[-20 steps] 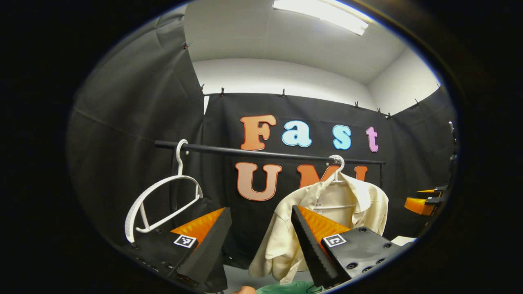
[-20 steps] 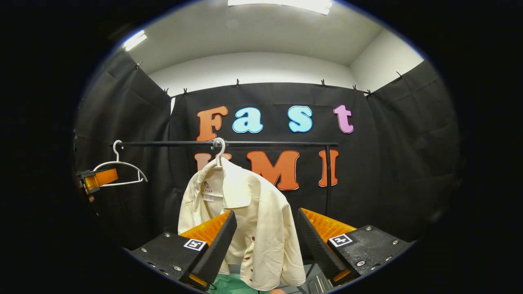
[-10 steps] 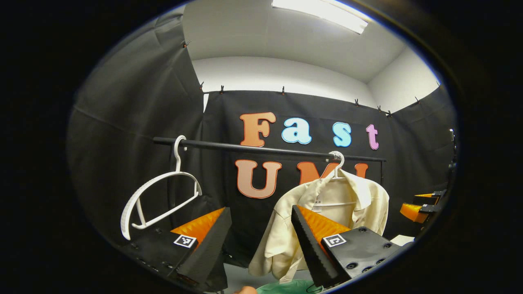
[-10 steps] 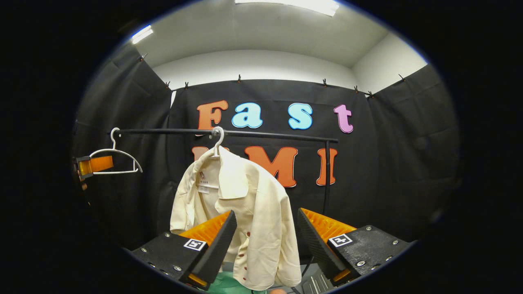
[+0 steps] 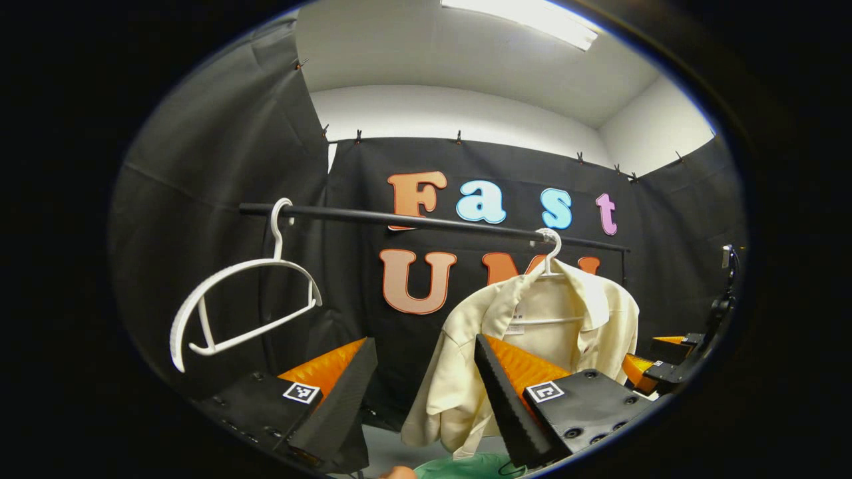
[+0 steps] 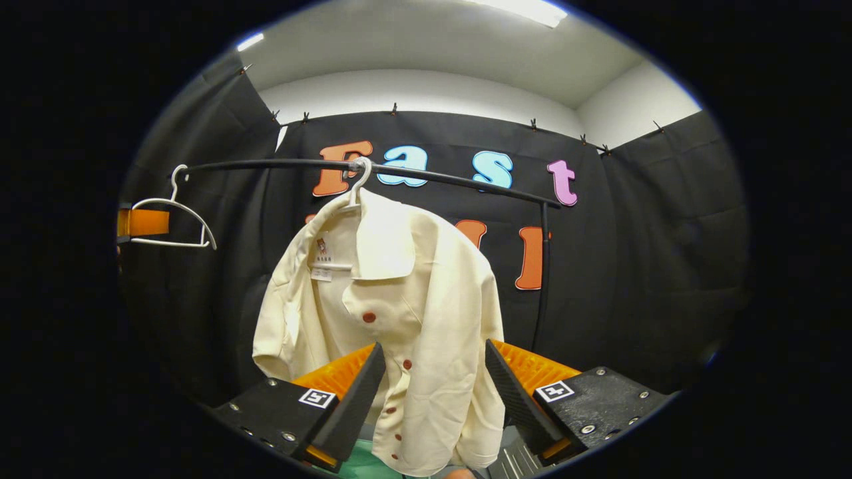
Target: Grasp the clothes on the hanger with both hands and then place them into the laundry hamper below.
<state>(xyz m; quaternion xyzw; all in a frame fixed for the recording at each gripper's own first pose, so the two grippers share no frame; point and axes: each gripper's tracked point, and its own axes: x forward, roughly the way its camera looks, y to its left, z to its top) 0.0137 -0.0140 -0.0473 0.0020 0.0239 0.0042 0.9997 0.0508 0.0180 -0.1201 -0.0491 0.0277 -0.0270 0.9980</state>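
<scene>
The cream shirt (image 6: 393, 313) hangs on a white hanger (image 6: 356, 183) from the black rail (image 6: 439, 176), to the right of an empty hanger (image 5: 239, 303) on the same rail and above the green hamper (image 5: 466, 466). It looks light, soft and limp, likely to slide off the hanger once pulled, so the shoulders by the collar seem the best hold. Both the left gripper (image 5: 423, 399) and the right gripper (image 6: 432, 399) have their fingers spread apart, short of the shirt and holding nothing.
</scene>
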